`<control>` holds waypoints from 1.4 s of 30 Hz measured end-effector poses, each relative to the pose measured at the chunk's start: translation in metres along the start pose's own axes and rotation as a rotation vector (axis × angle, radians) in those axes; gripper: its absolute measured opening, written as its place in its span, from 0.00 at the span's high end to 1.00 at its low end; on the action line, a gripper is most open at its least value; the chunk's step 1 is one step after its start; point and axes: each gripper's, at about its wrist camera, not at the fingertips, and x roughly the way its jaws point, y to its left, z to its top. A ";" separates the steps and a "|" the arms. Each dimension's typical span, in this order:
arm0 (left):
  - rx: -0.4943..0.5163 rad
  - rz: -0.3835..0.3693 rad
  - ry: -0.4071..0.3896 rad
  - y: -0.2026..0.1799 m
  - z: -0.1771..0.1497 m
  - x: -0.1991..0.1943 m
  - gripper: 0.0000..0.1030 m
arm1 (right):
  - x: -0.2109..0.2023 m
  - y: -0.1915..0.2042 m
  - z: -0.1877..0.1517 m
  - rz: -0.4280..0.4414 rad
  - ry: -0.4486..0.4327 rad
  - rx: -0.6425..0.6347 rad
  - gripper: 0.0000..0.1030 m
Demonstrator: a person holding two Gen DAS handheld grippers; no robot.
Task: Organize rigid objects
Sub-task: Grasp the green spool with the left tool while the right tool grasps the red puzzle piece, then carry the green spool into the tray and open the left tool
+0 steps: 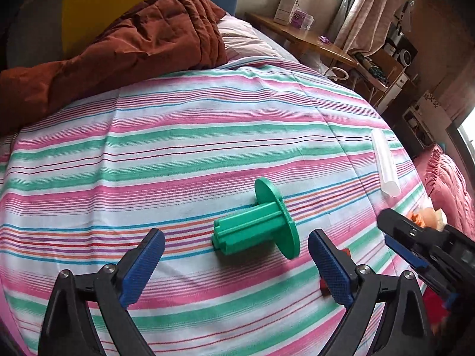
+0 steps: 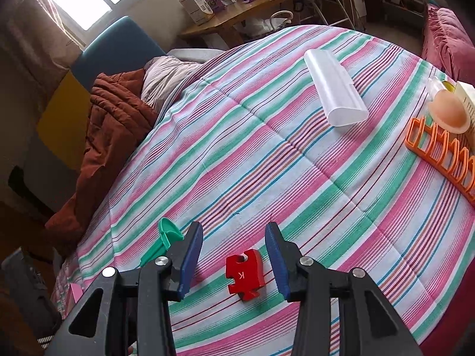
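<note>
A green spool point(image 1: 255, 228) with a round flange lies on its side on the striped bedspread point(image 1: 178, 136). My left gripper point(image 1: 236, 237) hovers over it, open wide, one blue pad on each side and neither touching it. In the right wrist view a red puzzle piece point(image 2: 245, 276) marked K lies flat between the fingers of my right gripper point(image 2: 234, 228). That gripper is open and its pads stand clear of the piece. The green spool point(image 2: 166, 237) shows just left of its left finger. The right gripper point(image 1: 392, 231) also appears at the right edge of the left wrist view.
A white translucent case point(image 2: 335, 92) lies further up the bed. An orange slotted rack point(image 2: 445, 154) and a peach dome point(image 2: 449, 112) sit at the right edge. A brown quilt point(image 1: 118, 47) is bunched at the head end, and a wooden desk point(image 2: 237, 9) stands beyond.
</note>
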 end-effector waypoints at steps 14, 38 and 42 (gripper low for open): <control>0.053 0.009 -0.022 0.020 -0.023 0.006 0.35 | 0.015 -0.010 0.002 -0.031 0.051 0.034 0.57; 0.031 0.050 -0.133 0.078 -0.138 -0.110 0.42 | 0.067 0.099 -0.089 -0.162 0.237 -0.747 0.69; 0.028 0.044 -0.166 0.084 -0.144 -0.131 0.42 | 0.066 0.098 -0.094 -0.156 0.231 -0.757 0.68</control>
